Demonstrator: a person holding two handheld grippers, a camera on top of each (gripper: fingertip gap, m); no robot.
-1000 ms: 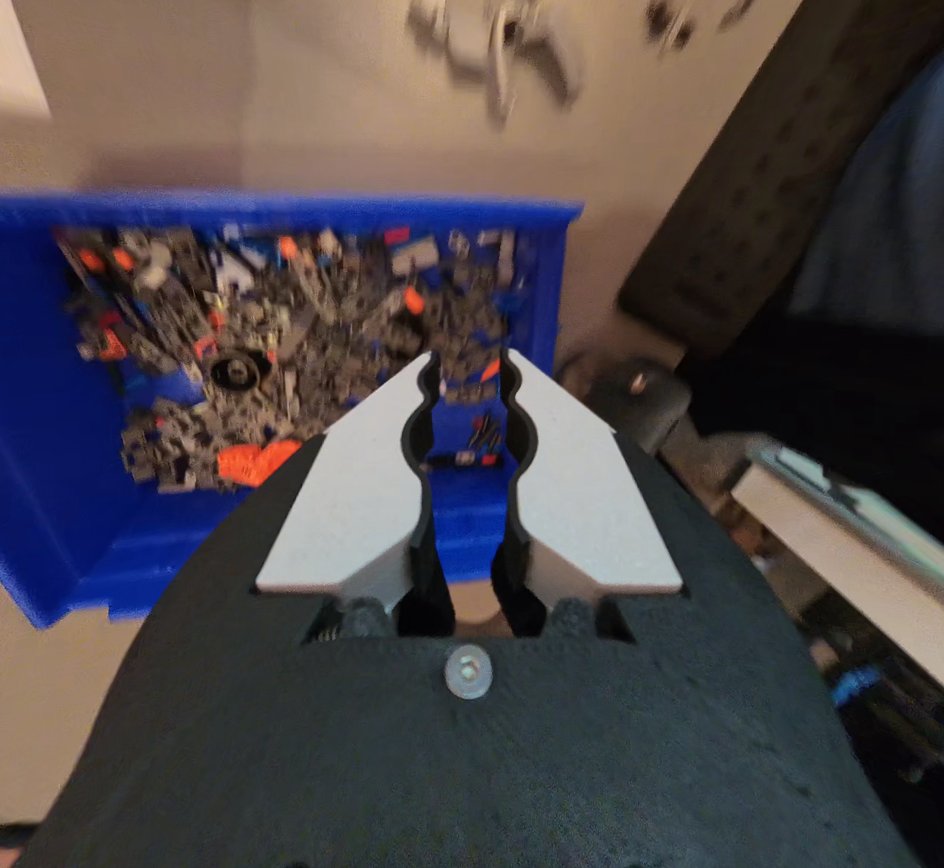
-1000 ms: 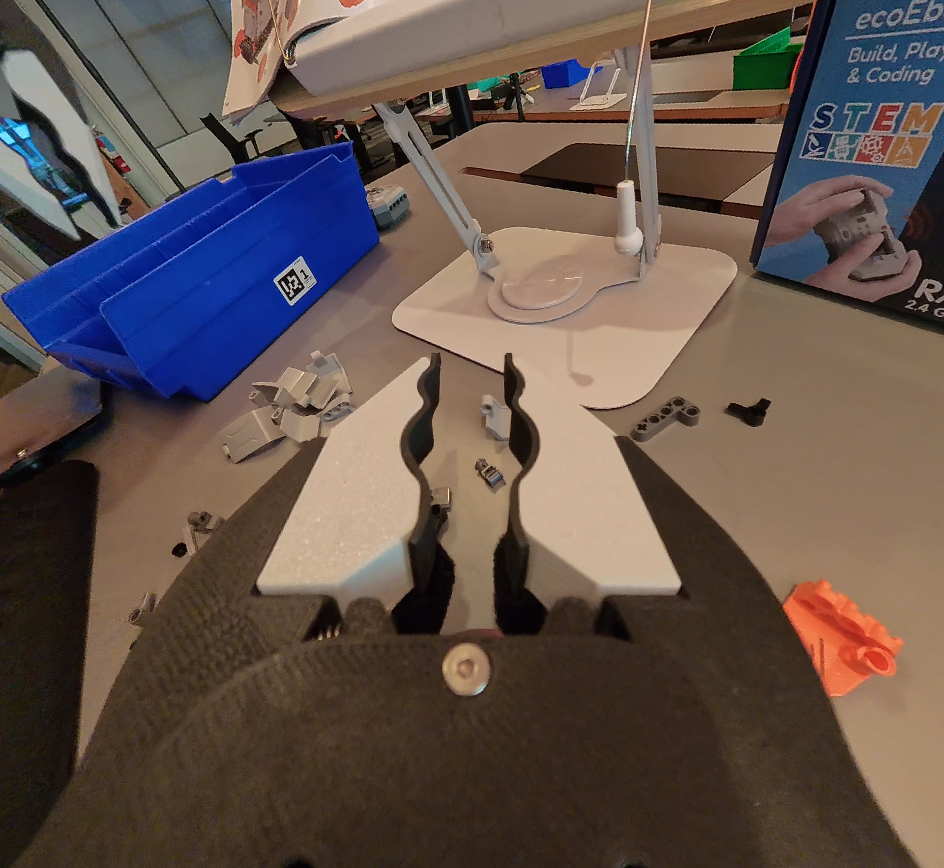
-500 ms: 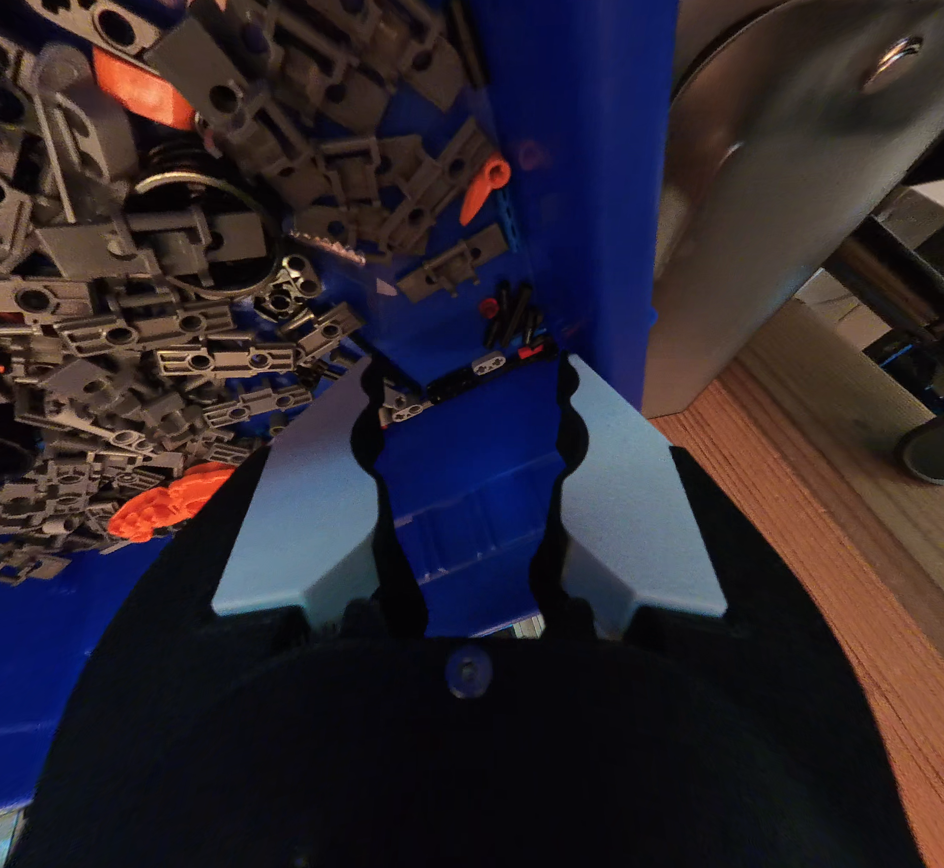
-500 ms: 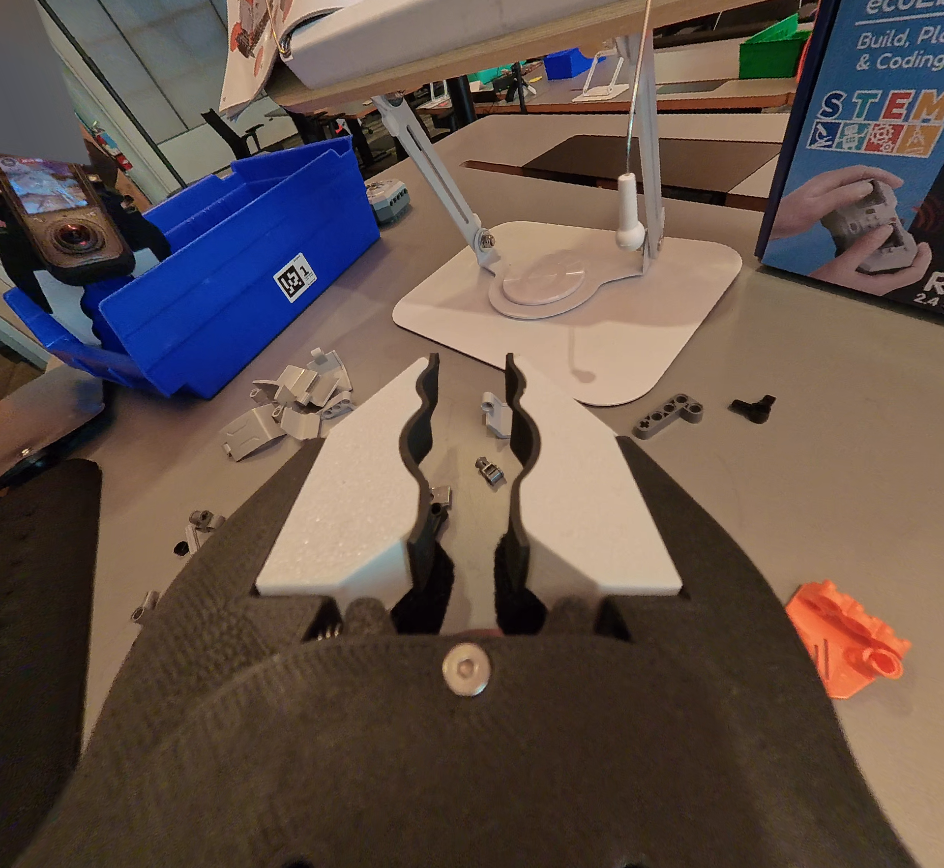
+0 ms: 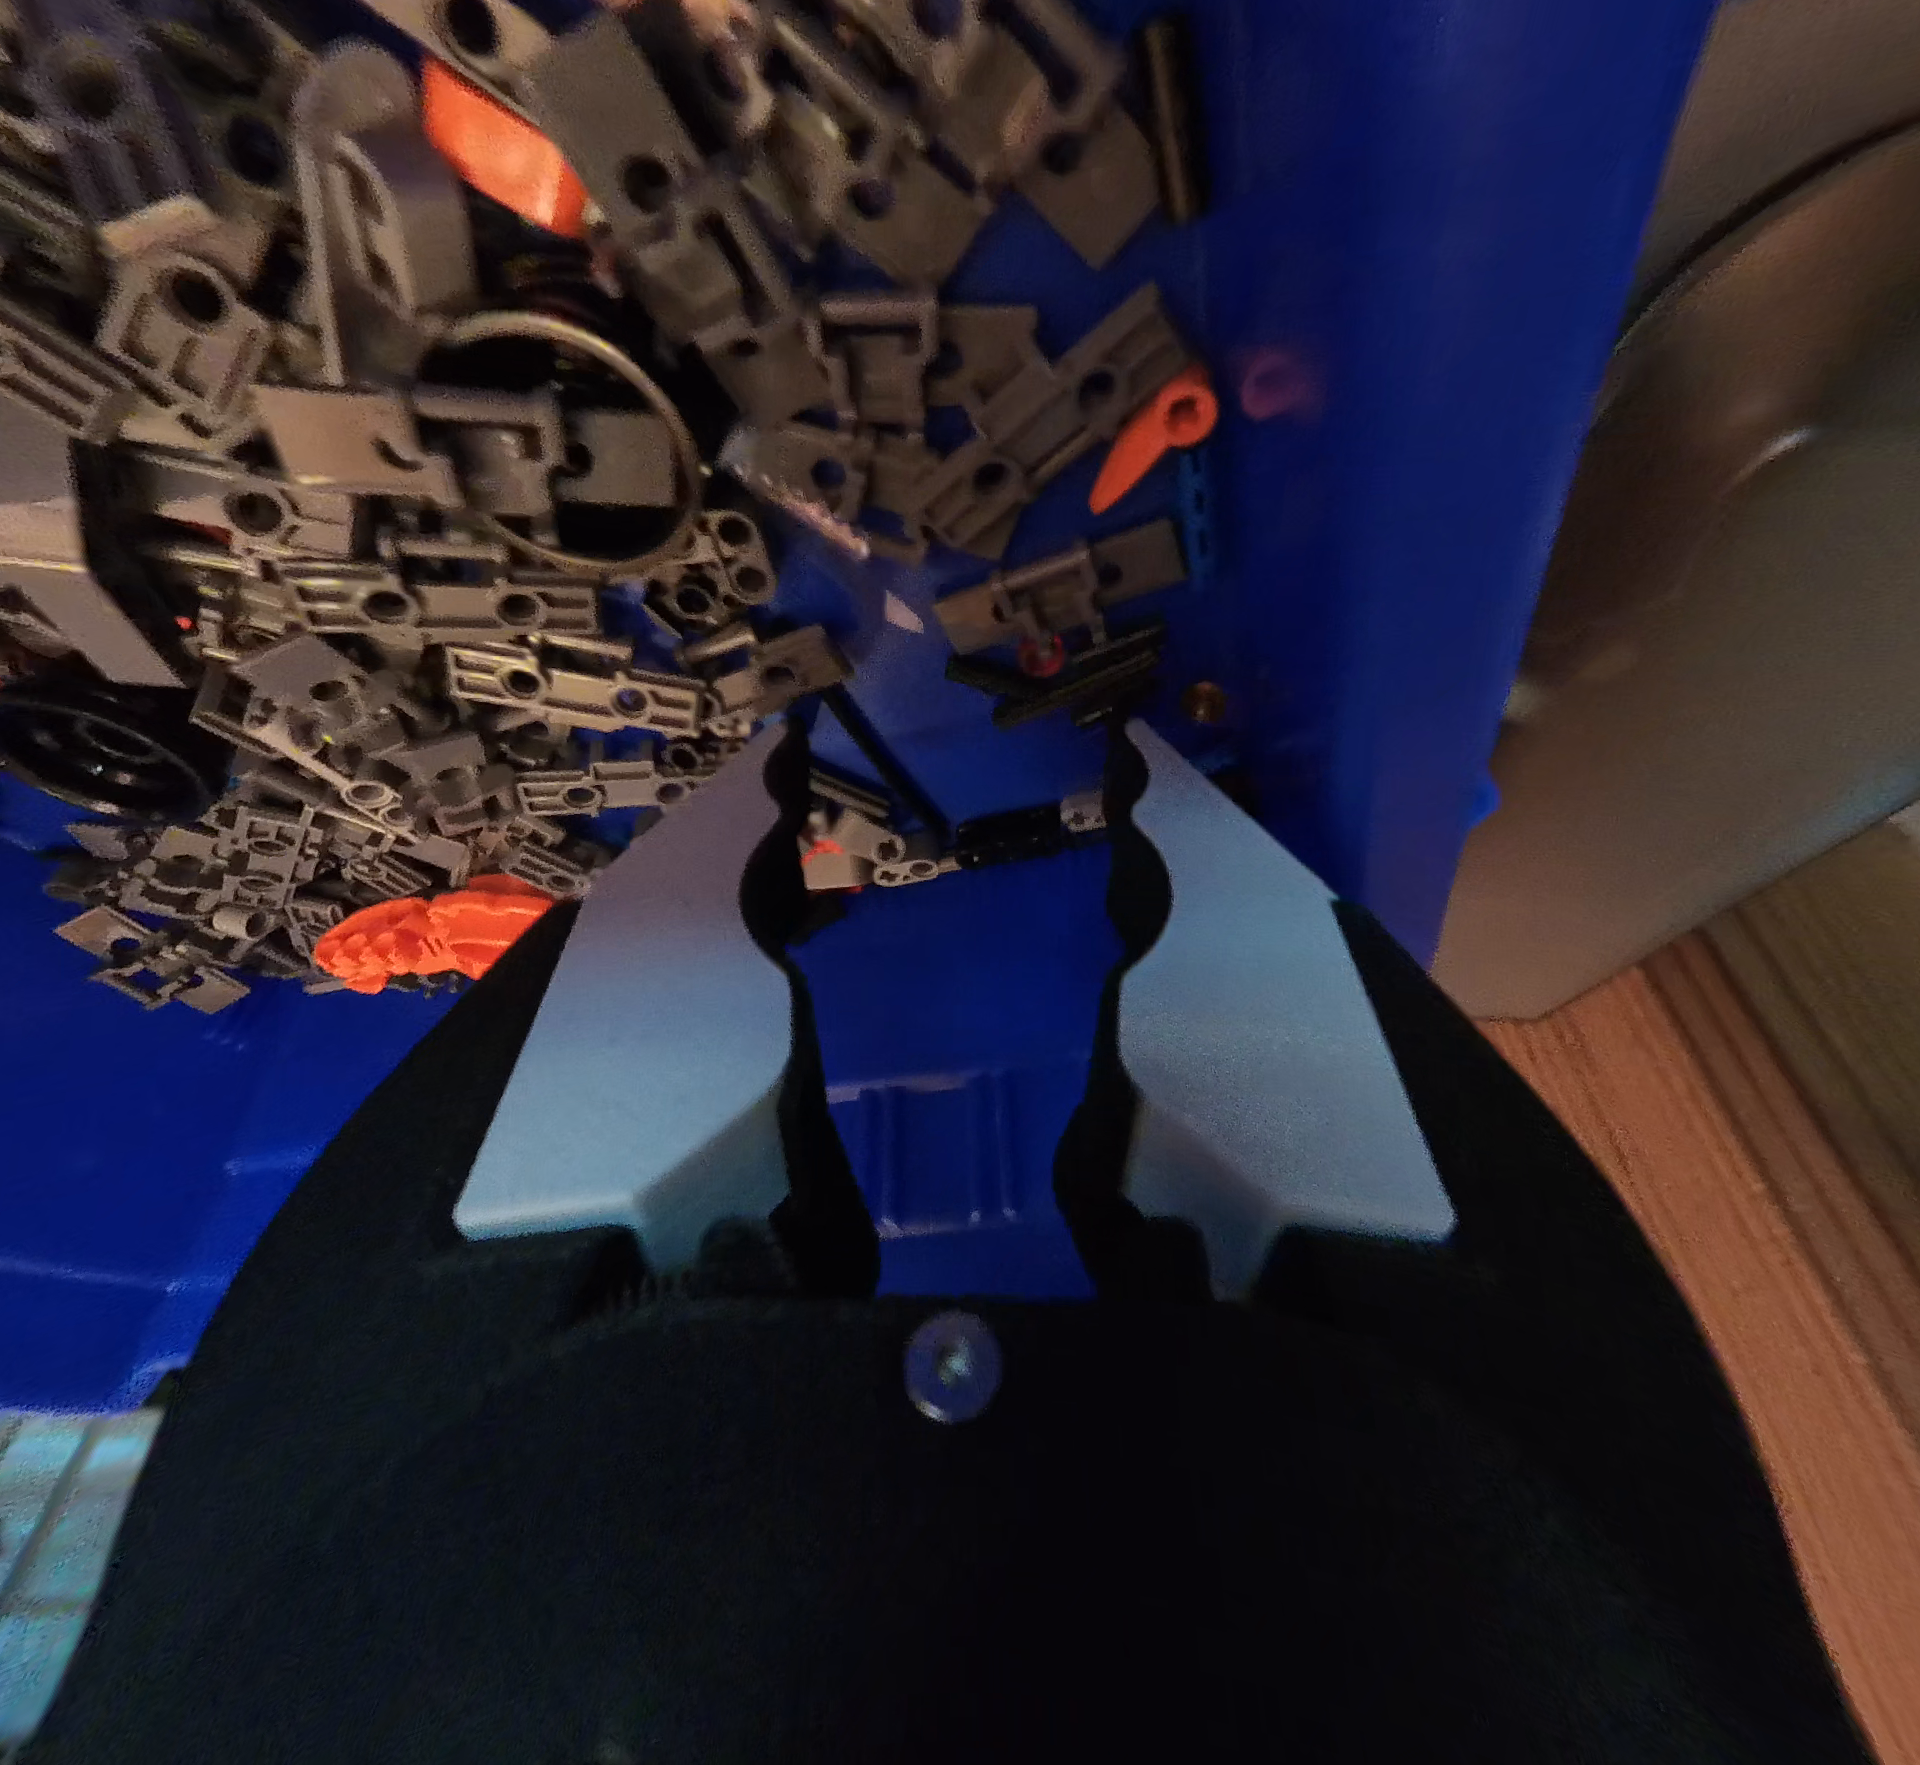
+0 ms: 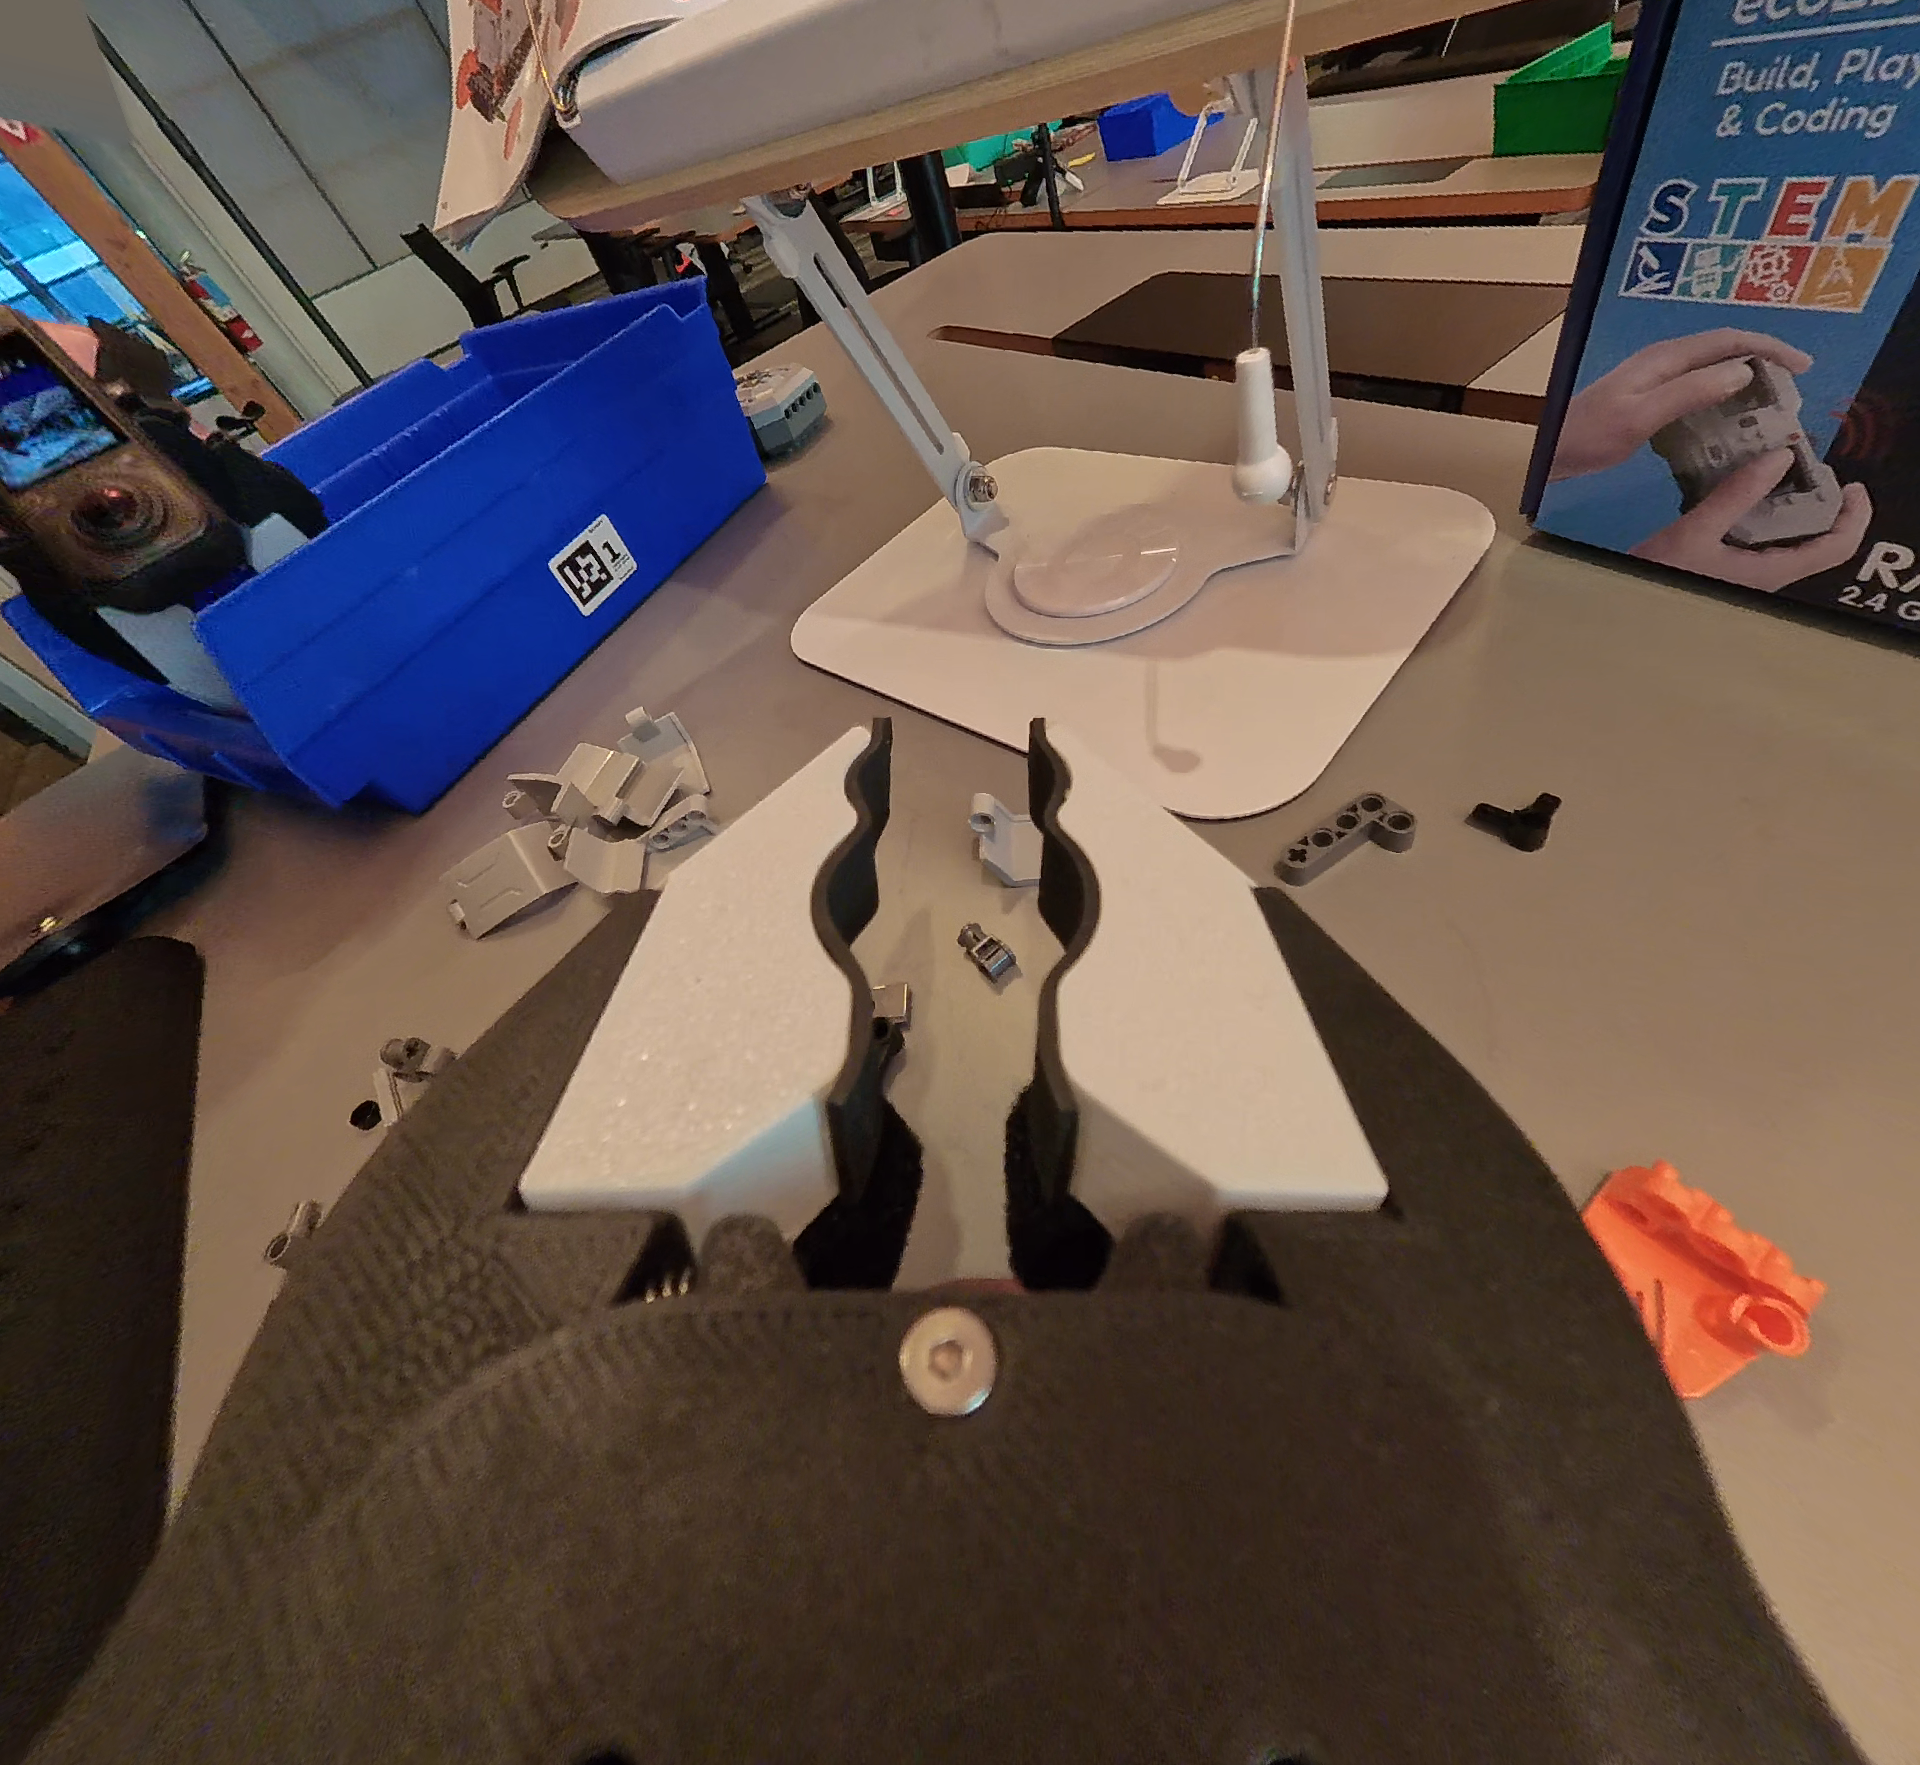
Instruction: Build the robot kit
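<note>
My left gripper (image 5: 951, 759) is open and reaches down inside a blue bin (image 5: 1382, 365), near its right wall. A heap of grey building pieces (image 5: 499, 489) with a few orange ones fills the bin's left side. Small black and grey pieces (image 5: 935, 842) lie right at the fingertips; nothing is held. My right gripper (image 6: 956, 739) is open and empty, low over the grey table (image 6: 1558, 936). A small grey connector (image 6: 985, 952) and a light grey piece (image 6: 1003, 827) lie between its fingers. The left gripper also shows in the right wrist view (image 6: 156, 635), inside the bin (image 6: 468, 572).
A white stand base (image 6: 1143, 635) holding a booklet stands behind the right gripper. A blue box (image 6: 1745, 261) is at the right. An orange piece (image 6: 1704, 1289), a grey beam (image 6: 1345, 837), a black pin (image 6: 1517, 822) and light grey panels (image 6: 582, 832) lie on the table.
My left gripper has dropped from above the bin into it and opened wider, then moved closer to the pieces. My right gripper has stayed almost still.
</note>
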